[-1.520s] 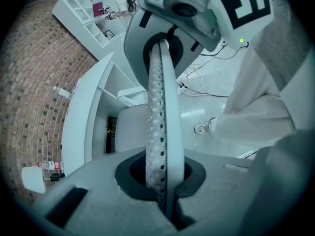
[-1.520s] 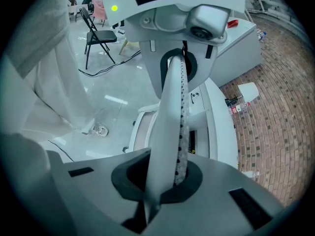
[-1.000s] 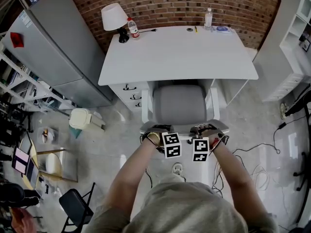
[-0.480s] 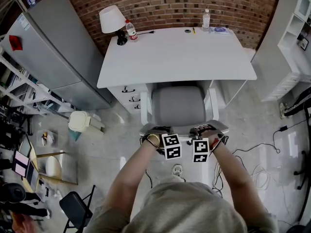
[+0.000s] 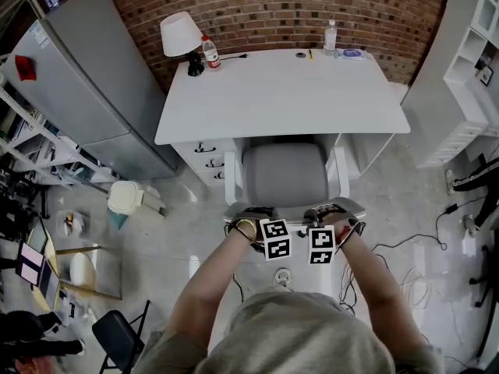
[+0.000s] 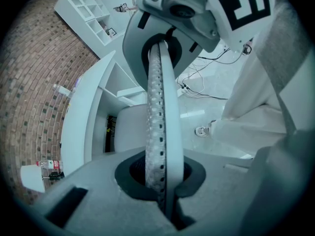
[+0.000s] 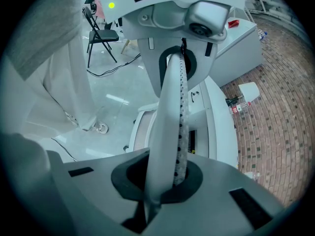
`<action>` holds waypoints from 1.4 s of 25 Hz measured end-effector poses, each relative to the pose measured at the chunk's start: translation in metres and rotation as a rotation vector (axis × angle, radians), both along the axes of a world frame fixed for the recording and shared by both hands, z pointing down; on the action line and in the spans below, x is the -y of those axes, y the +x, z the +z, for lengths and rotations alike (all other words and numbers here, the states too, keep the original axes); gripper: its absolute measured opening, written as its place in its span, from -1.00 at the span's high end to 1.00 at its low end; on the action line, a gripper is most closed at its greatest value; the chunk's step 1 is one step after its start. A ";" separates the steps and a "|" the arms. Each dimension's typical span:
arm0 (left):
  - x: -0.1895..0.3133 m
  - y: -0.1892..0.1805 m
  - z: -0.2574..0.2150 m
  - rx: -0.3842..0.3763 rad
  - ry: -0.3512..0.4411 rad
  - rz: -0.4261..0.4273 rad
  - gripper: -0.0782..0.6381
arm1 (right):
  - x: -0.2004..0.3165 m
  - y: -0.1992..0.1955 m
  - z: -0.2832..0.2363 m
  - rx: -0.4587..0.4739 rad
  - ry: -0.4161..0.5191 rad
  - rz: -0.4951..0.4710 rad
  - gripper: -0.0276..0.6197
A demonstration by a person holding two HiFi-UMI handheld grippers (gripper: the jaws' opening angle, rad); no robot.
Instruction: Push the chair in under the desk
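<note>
A grey-seated chair [image 5: 284, 174] with white arms stands partly under the white desk [image 5: 281, 92]. I stand behind it with both grippers side by side at the top of its back. My left gripper [image 5: 251, 211] and right gripper [image 5: 329, 208] point steeply down. In the left gripper view the left gripper [image 6: 164, 200] has its jaws pressed flat together, with the tips in a dark oval recess of a grey surface. In the right gripper view the right gripper [image 7: 147, 200] looks the same. Nothing lies between either pair. The seat [image 6: 129, 129] and the desk [image 6: 78, 117] show beyond.
A lamp [image 5: 181, 33] and two bottles [image 5: 210, 51] [image 5: 330, 31] stand at the desk's back edge. Drawers [image 5: 207, 158] sit under its left side. A grey cabinet [image 5: 78, 84] stands left, white shelves [image 5: 472, 53] right. Cables [image 5: 405, 263] lie on the floor.
</note>
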State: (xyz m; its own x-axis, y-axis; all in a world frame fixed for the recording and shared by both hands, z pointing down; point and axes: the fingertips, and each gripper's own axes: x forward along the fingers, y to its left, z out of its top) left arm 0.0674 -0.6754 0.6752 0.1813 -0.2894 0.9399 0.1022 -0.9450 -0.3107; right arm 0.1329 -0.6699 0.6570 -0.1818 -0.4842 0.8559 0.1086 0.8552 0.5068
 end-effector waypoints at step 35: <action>0.003 -0.001 -0.002 -0.003 0.047 -0.002 0.74 | 0.004 0.002 -0.005 0.024 -0.016 0.106 0.88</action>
